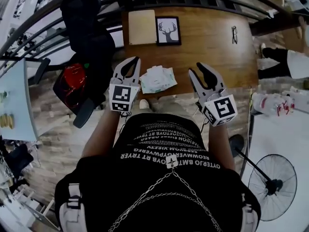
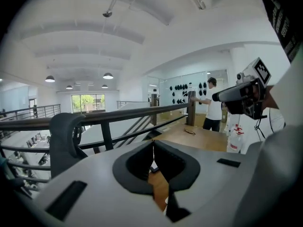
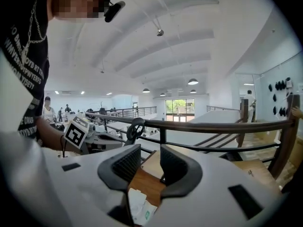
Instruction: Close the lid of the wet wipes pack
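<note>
Left side: my left gripper (image 1: 135, 61) hovers over the near edge of the wooden table (image 1: 207, 42), jaw tips touching, nothing between them. Middle: the wet wipes pack (image 1: 158, 79) lies flat on the table between both grippers, untouched; I can't make out its lid. Right: my right gripper (image 1: 195, 69) has its jaws wide apart, empty, just beside the pack.
</note>
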